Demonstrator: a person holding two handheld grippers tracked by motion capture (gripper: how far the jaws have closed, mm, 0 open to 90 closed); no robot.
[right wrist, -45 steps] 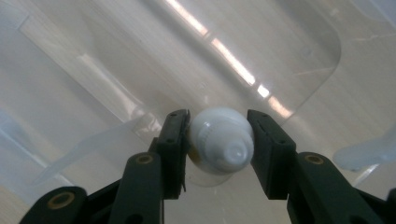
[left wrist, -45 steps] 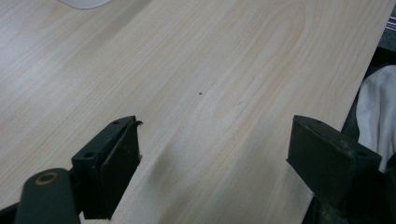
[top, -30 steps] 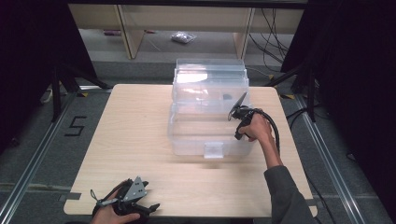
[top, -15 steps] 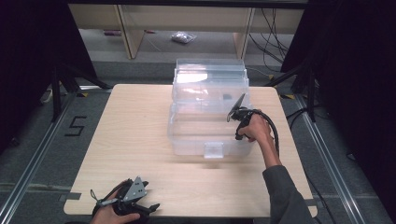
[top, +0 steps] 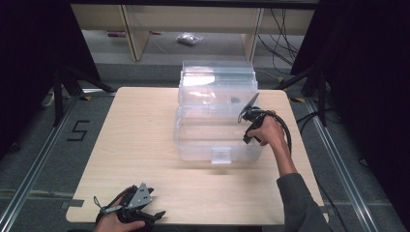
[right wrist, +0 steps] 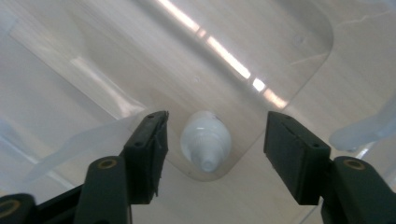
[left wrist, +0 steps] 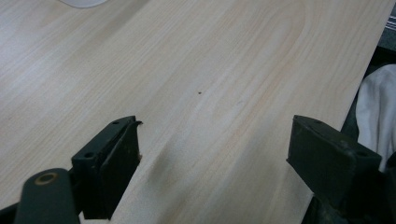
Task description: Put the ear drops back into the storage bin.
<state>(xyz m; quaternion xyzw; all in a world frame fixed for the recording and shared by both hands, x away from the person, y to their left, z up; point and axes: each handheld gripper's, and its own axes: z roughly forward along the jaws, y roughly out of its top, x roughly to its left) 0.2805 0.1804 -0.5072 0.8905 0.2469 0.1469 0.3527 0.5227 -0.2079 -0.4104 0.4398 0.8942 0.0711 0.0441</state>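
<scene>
Inside the clear bin [top: 216,121] on the worktop [top: 140,140], a small white bottle [right wrist: 206,140] lies between the right gripper's [right wrist: 212,140] just-opened fingers [right wrist: 149,144], untouched; the left gripper's [left wrist: 212,154] fingers are spread.

Surface: light wood-grain table [top: 145,140] | On it: clear plastic storage box [top: 215,121], directly beside the right gripper [top: 249,118], well apart from the left gripper [top: 138,210] | Left gripper rests at the table's near edge | Below: grey floor [top: 29,159].
</scene>
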